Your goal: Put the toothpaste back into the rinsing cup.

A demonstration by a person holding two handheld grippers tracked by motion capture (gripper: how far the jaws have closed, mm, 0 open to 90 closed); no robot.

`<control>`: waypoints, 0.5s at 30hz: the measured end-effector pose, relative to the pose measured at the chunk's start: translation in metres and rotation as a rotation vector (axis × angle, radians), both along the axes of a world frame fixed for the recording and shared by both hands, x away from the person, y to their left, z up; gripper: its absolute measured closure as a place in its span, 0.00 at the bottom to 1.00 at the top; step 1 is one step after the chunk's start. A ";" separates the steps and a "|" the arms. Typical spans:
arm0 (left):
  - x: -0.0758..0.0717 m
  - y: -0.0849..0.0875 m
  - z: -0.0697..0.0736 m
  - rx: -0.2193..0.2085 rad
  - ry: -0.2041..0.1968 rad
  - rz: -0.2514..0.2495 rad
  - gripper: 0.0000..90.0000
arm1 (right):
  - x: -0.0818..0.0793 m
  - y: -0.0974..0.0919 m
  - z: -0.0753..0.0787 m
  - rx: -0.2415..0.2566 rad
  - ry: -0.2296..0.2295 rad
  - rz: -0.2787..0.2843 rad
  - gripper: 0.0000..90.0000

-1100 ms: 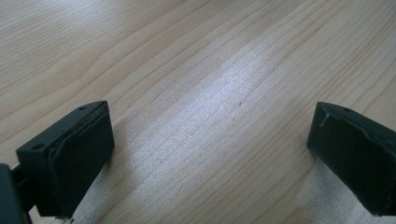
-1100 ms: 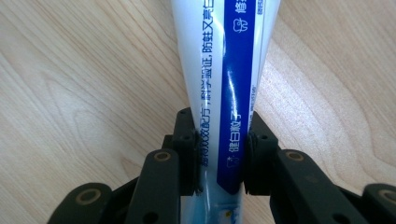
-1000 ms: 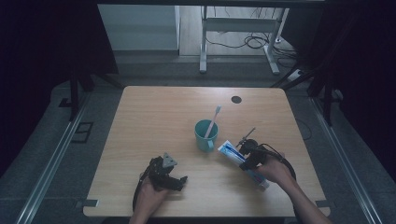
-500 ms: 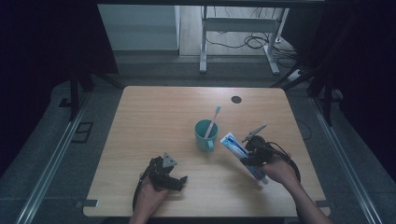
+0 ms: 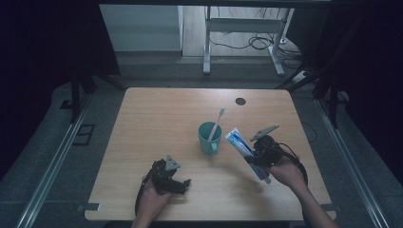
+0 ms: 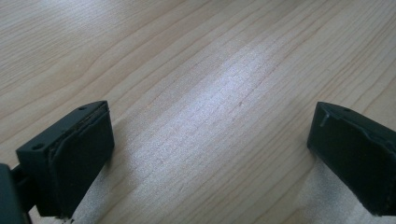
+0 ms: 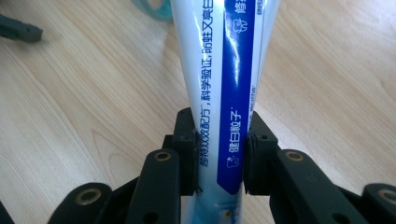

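Light wooden rectangular surface (image 5: pixel 157 123), pale grain, under dim light. Small dark round spot (image 5: pixel 240 101) near its far right edge.

Teal plastic cup with side handle (image 5: pixel 209 137) stands upright about mid-surface, slightly right of centre. White toothbrush (image 5: pixel 217 123) sits in it, leaning up and to the right, head above the rim.

Right tongs (image 5: pixel 259 154) held in the person's right hand (image 5: pixel 284 170), just right of the cup. They are clenched on a white and blue toothpaste tube (image 5: pixel 243 147). In the right gripper view the tube (image 7: pixel 224 93) runs up between the two black jaws, both pads pressed against its sides near the narrower lower part; blue band with white printed characters faces the camera. In the high view the tube is tilted, its broad flat end up and toward the cup, close to the cup's rim but apart from it; the lower end points down toward the near right of the surface. A teal edge of the cup shows at the top of the right gripper view, behind the tube.

Left tongs (image 5: pixel 177 183) in the person's left hand (image 5: pixel 151 199) sit low over the near left part of the surface, well apart from the cup. Released: in the left gripper view the two jaws stand wide, bare wood between them.
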State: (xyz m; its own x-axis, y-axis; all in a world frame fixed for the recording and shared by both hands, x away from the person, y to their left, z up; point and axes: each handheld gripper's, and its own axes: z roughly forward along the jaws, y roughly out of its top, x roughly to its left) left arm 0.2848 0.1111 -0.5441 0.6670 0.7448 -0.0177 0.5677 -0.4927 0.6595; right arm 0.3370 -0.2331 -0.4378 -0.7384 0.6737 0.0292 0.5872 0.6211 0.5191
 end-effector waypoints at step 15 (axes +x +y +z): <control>0.000 0.000 0.000 0.001 0.001 -0.001 0.01 | 0.000 0.007 0.015 0.079 -0.076 0.010 0.78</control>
